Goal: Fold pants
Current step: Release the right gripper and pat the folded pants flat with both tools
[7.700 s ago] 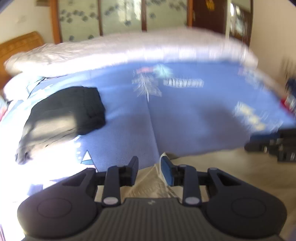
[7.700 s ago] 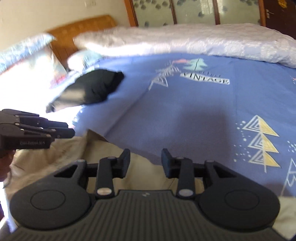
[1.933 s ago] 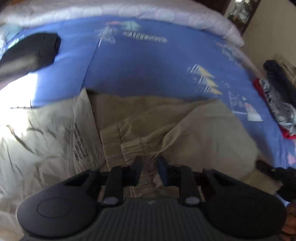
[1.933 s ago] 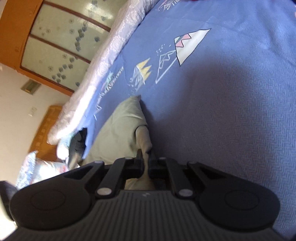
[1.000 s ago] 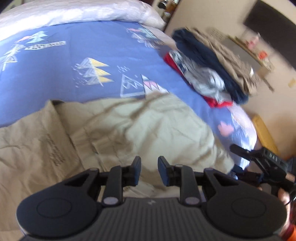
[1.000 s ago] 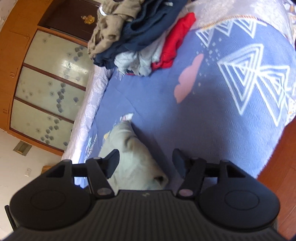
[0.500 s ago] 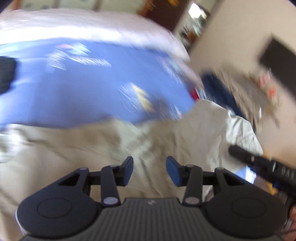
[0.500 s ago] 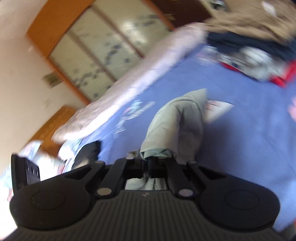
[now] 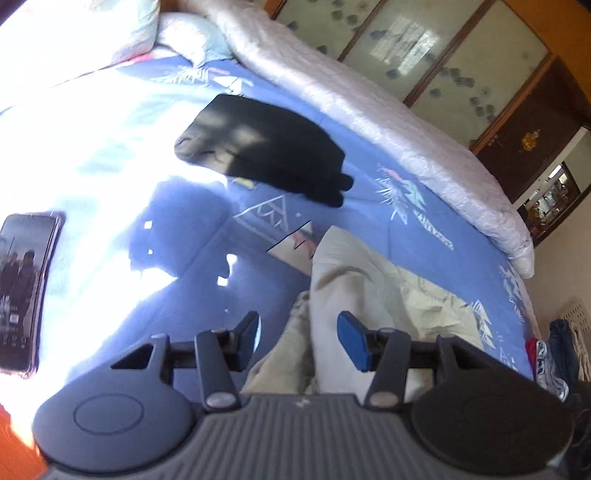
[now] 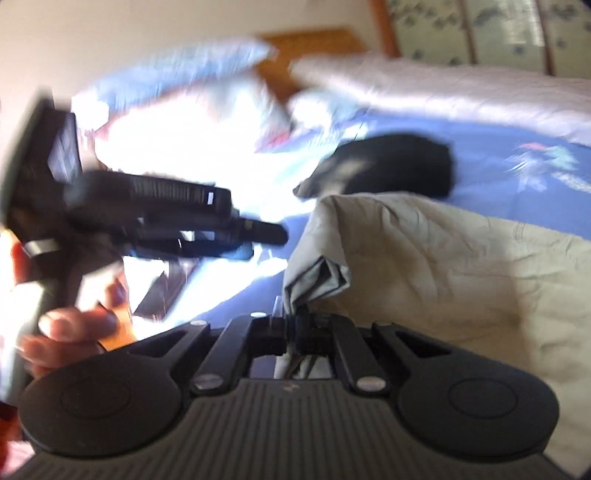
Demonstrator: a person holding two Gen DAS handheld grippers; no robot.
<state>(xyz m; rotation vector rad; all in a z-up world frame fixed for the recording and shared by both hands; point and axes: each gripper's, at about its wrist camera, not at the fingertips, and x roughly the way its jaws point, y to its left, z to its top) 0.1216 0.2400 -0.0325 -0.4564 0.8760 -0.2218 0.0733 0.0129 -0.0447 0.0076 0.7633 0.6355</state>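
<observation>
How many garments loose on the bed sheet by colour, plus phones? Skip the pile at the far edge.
Beige pants: 1
Black folded garment: 1
Phone: 1
Total: 3

A home bedroom. A bed with a blue printed sheet fills the left wrist view, with pillows at 11 o'clock and a rolled pale quilt running toward 2 o'clock. Behind it stands a wooden wardrobe with patterned glass doors. A wooden headboard shows at 12 o'clock in the right wrist view.
</observation>
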